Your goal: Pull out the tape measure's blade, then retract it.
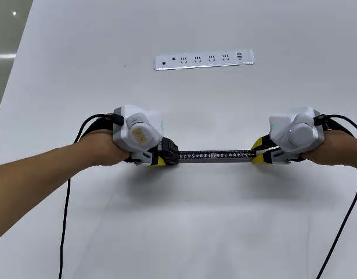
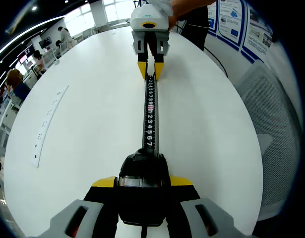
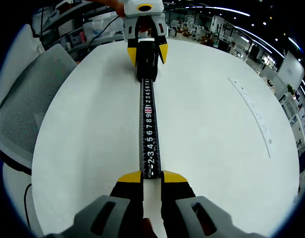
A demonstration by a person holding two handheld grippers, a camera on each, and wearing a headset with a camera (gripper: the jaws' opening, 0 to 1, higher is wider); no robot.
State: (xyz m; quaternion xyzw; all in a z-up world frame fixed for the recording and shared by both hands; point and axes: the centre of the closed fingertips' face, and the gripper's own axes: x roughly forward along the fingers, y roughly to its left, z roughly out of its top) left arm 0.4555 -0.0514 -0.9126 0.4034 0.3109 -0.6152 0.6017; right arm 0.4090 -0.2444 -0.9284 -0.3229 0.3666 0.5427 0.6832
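While the left gripper sat clamped on the tape measure case, the right gripper pinched the blade tip. Blade was out, long axis left-right over the table, tip pointing right. Power strip lay beyond, well apart, roughly parallel.

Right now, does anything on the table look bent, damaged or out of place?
Nothing stands out. The blade runs straight from the tape measure case in the left gripper to its tip in the right gripper. The power strip lies flat on the table, apart from them.
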